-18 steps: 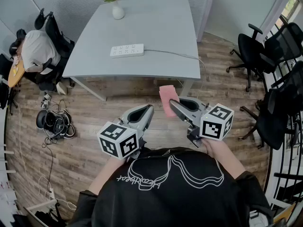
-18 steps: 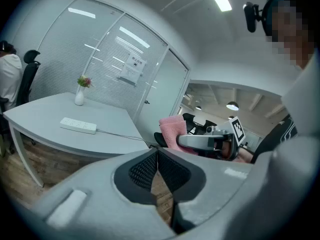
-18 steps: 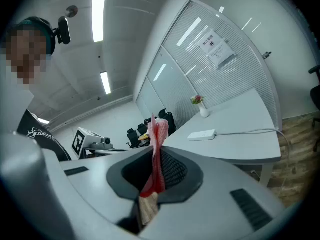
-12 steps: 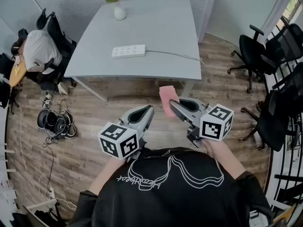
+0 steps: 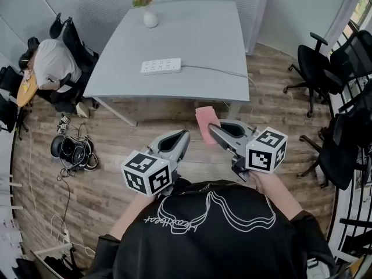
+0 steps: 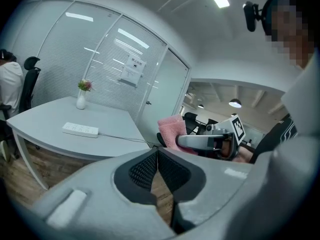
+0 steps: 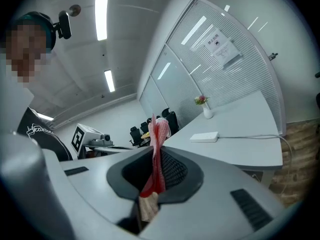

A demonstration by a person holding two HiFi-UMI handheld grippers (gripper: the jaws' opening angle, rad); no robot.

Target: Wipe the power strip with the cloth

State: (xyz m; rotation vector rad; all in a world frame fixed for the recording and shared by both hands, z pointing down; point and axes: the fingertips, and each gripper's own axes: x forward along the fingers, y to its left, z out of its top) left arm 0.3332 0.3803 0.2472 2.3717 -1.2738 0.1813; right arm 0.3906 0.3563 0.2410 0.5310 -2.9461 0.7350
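Left gripper (image 6: 157,151): jaws together, nothing between the pads.
Right gripper (image 7: 156,148): jaws clamped on the pink cloth (image 5: 204,121). The cloth stands edge-on out past the jaw tips, and a small bit of it hangs below the pads in the right gripper view.

Both grippers are side by side in front of the person's chest, over the wood floor (image 5: 116,185). Tips point toward the table (image 5: 197,34) but sit well short of it.

The white power strip (image 5: 161,66) lies flat on the table, near the front edge, left of centre. Its cable (image 5: 215,70) runs right and drops off the table's right edge. Cloth and power strip are well apart, no contact.

Other stuff:
- White vase with flowers (image 5: 149,16) at the far end of the table, apart from the strip.
- Black office chairs (image 5: 311,63) to the right.
- A seated person (image 5: 49,63) left of the table.
- A pile of black gear and cables (image 5: 72,151) on the floor below them.
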